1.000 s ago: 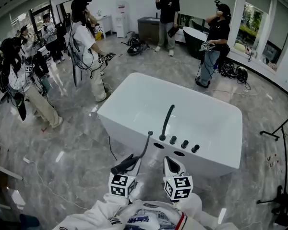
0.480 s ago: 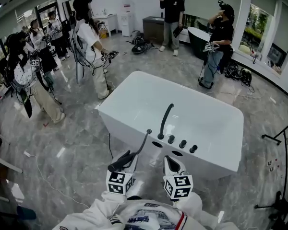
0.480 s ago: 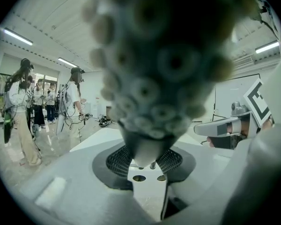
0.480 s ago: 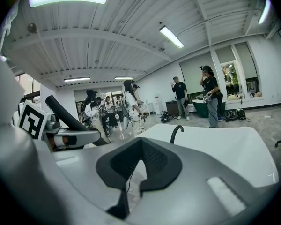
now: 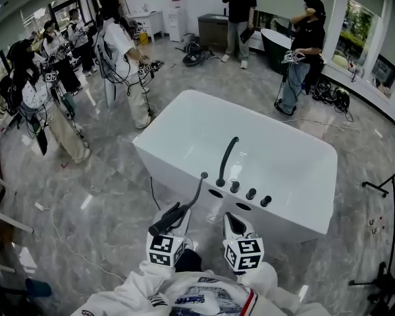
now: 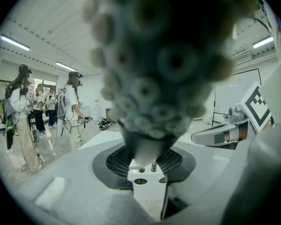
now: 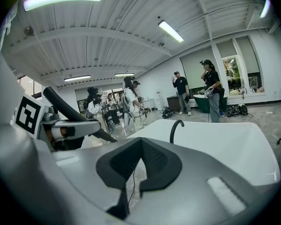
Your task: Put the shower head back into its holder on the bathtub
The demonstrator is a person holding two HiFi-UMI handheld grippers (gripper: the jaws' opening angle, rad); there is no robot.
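Note:
The black shower head (image 5: 169, 219) lies across the jaws of my left gripper (image 5: 179, 224), which is shut on it. Its hose (image 5: 199, 193) runs up to the near rim of the white bathtub (image 5: 151, 153). In the left gripper view its nozzle face (image 6: 164, 69) fills the frame above the pads. Two dark openings (image 5: 216, 193) sit in the rim just ahead, beside the curved black faucet (image 5: 225, 160) and a row of knobs (image 5: 250, 194). My right gripper (image 5: 232, 224) hovers empty beside the left with its pads (image 7: 145, 165) together, short of the rim.
Several people with headsets and grippers stand on the glossy marble floor left of and behind the tub (image 5: 122, 51). A dark second tub (image 5: 276, 45) and cable piles (image 5: 329, 97) are at the back. A black stand (image 5: 385, 176) is on the right.
Both grippers have edged a little toward the tub's near rim, the left still holding the shower head. The people in the background have shifted.

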